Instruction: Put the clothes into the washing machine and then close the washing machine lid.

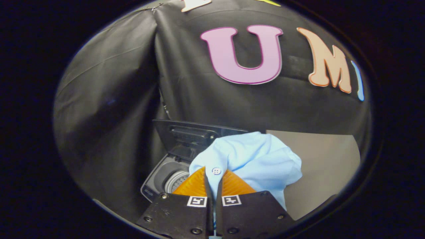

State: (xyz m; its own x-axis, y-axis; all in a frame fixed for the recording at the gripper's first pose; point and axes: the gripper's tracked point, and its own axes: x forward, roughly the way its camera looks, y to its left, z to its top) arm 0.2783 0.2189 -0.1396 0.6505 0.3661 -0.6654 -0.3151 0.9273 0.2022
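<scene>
Jaws clamped on light blue shirt (255,156), washing machine (166,176) beyond, lid (186,136) upright, tub open

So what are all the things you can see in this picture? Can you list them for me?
shirt: one, light blue with a small white button, pinched between the fingers and bunched up just ahead of them, hanging to the right of the washing machine.
washing machine: one, grey with a silvery drum inside, below and to the left of the shirt.
washing machine lid: one, dark, standing open behind the drum.
table: one, beige-grey, to the right beyond the shirt.
booth wall: one, black cloth, behind everything.
gripper: one, its two fingers shut on the shirt.
</scene>
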